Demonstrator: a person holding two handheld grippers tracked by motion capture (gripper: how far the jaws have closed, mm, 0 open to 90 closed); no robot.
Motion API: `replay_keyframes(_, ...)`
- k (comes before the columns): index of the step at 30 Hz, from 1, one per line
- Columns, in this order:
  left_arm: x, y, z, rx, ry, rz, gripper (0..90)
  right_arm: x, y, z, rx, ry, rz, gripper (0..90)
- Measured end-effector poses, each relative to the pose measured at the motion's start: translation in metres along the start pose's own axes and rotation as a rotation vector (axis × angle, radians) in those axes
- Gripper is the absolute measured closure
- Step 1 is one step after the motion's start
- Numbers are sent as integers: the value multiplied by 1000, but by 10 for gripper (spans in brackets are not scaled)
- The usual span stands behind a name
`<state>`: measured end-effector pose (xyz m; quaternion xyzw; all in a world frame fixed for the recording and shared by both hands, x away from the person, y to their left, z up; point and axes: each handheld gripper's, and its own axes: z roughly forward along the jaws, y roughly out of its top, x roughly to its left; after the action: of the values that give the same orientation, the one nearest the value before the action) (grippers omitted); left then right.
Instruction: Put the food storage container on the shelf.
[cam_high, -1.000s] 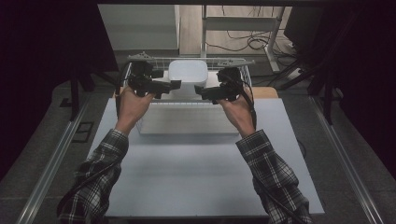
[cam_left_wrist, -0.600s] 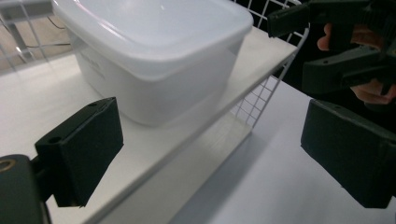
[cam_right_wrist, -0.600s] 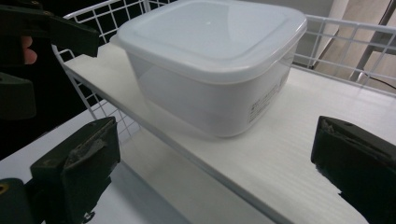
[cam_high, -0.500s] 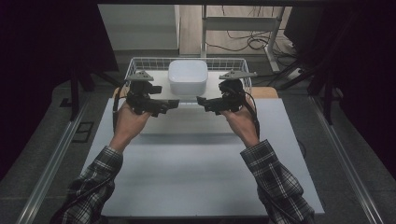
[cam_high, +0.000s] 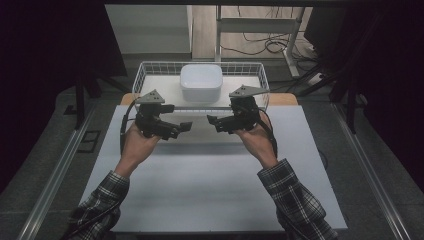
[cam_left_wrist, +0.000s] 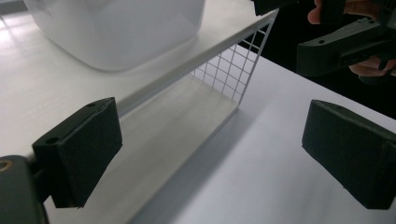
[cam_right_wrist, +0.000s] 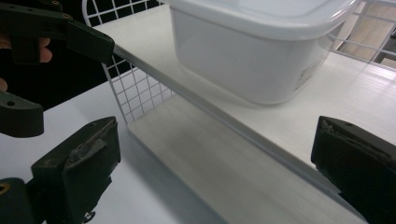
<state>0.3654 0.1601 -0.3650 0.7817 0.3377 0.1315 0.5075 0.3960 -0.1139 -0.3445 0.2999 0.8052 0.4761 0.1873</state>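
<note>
With both the left gripper (cam_high: 186, 126) and right gripper (cam_high: 212, 121) wide open and empty just before the wire basket (cam_high: 148, 68), reach evenly toward the white tub (cam_high: 201, 81) inside it.

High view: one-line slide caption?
Both open grippers, left and right, face each other before a wire basket holding a white tub.

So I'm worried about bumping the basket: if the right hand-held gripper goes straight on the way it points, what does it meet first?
Probably the wire basket: its near edge lies ahead of the open right hand-held gripper, with the white container beyond it. Depth is unclear.
</note>
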Motion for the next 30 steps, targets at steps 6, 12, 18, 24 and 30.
replay_keyframes(6,-4,-14,2,-2,-11,-14,42,5,-9,-3,-1,16,-7,13)
replay_keyframes(12,-10,-27,6,10,-17,-15,43,11,-22,-6,-1,32,-13,13)
replay_keyframes(18,-17,-38,10,24,-19,-1,45,14,-33,-10,1,38,-19,13)
replay_keyframes(24,-23,-52,10,21,-37,-15,51,15,-47,-16,-1,44,-11,11)
replay_keyframes(30,-31,-66,12,31,-42,-19,56,14,-66,-21,-3,56,12,5)
